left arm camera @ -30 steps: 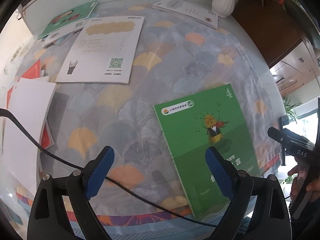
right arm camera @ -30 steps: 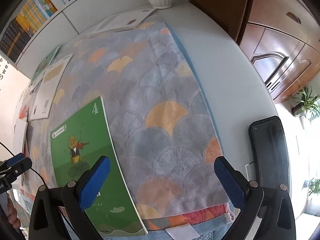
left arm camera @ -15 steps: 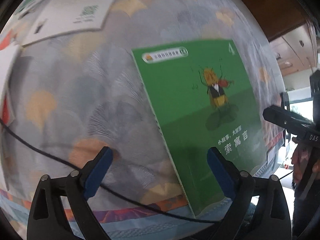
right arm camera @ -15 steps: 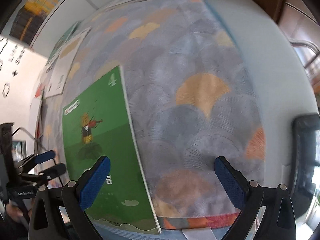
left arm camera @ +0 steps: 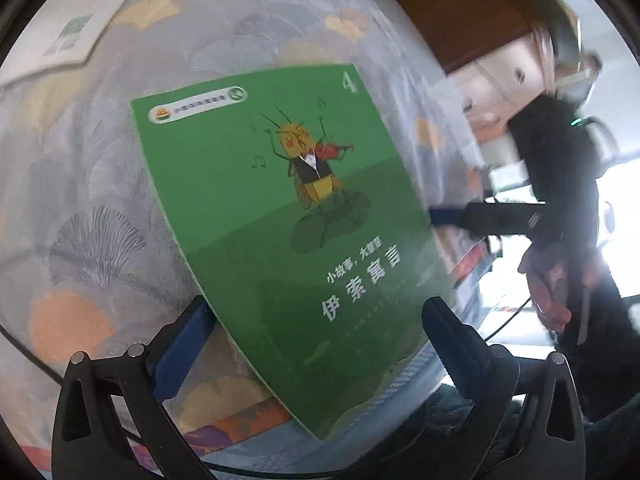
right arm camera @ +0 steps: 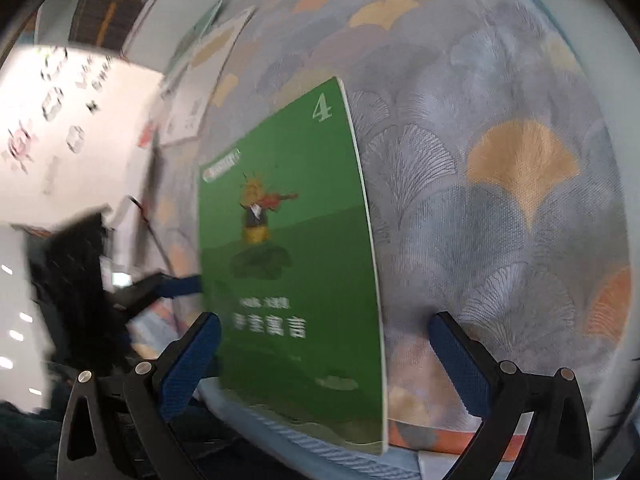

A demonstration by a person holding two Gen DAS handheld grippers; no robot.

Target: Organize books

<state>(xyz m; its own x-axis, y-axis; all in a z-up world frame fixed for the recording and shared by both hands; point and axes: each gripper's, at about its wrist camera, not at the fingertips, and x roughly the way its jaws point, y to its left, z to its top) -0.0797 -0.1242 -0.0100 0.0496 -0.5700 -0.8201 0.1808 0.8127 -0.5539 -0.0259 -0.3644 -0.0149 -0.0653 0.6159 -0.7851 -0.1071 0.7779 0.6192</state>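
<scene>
Thin green paperback book with a violin-playing insect and a "4" on its cover [left arm camera: 296,216] lies flat at the near edge of the fan-patterned cloth-covered surface [left arm camera: 100,184]. Left tool [left arm camera: 312,340] spread wide, straddling the book's near end; its view alone shows a white QR-code sheet [left arm camera: 68,40]. Right tool [right arm camera: 324,352] likewise spread over the near edge; only its view shows the left tool's blue tip at the book's left edge, contact unclear.

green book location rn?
The green book lies on the patterned cloth at the table's near edge, its lower corner overhanging. In both wrist views it sits between the open left tool and the open right tool.
</scene>
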